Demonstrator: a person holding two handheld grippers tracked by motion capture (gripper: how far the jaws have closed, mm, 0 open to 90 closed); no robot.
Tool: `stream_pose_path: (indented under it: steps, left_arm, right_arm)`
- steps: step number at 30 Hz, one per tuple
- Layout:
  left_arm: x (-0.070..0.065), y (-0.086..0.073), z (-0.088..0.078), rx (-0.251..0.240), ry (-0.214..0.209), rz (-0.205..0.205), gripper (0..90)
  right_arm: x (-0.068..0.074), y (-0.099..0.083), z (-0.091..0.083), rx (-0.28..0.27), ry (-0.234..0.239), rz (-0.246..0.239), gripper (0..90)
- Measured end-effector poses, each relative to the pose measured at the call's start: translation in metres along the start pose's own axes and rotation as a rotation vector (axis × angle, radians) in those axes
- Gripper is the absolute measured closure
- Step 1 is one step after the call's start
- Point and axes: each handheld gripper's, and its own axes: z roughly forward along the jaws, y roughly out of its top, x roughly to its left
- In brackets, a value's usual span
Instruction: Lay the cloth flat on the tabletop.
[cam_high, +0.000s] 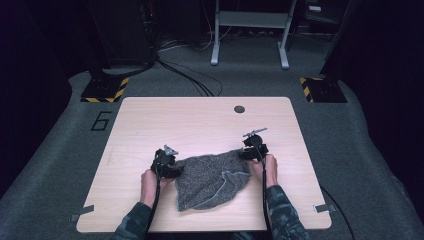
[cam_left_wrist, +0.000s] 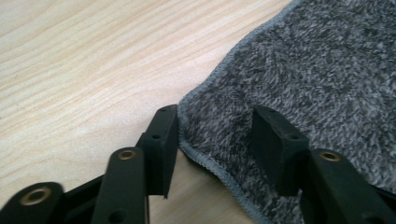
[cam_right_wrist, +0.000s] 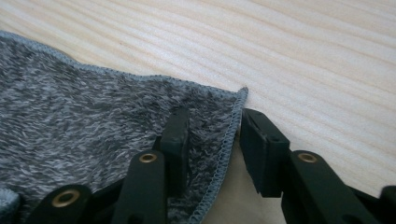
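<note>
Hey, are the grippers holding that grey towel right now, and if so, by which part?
Not clamped: each gripper's fingers straddle a corner of the towel, gaps showing.

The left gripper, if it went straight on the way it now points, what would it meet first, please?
Most likely the grey towel: the left gripper already straddles its stitched corner, one jaw over the bare table, the other on the pile. Going on, it would run further along the cloth, though depth is hard to judge.

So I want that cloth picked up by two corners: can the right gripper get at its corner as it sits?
Probably yes. The right gripper already straddles the grey cloth corner, one jaw on the fabric, one just off its stitched edge on the bare table; nothing blocks it.
</note>
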Motion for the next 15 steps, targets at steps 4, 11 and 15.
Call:
stream_pose_path:
  steps: [4, 11, 15]
  left_arm:
    - [-0.002, 0.000, 0.000, -0.006, -0.009, 0.011, 61.5]
    - [-0.002, 0.002, 0.001, -0.016, -0.027, 0.015, 79.8]
    - [0.003, 0.001, 0.000, -0.022, -0.058, -0.013, 85.0]
  right_arm:
    - [0.002, -0.001, -0.001, 0.006, -0.016, -0.011, 74.1]
    - [0.002, -0.005, -0.003, 0.000, 0.034, 0.039, 88.3]
    - [0.004, -0.011, -0.007, -0.007, 0.041, 0.032, 89.1]
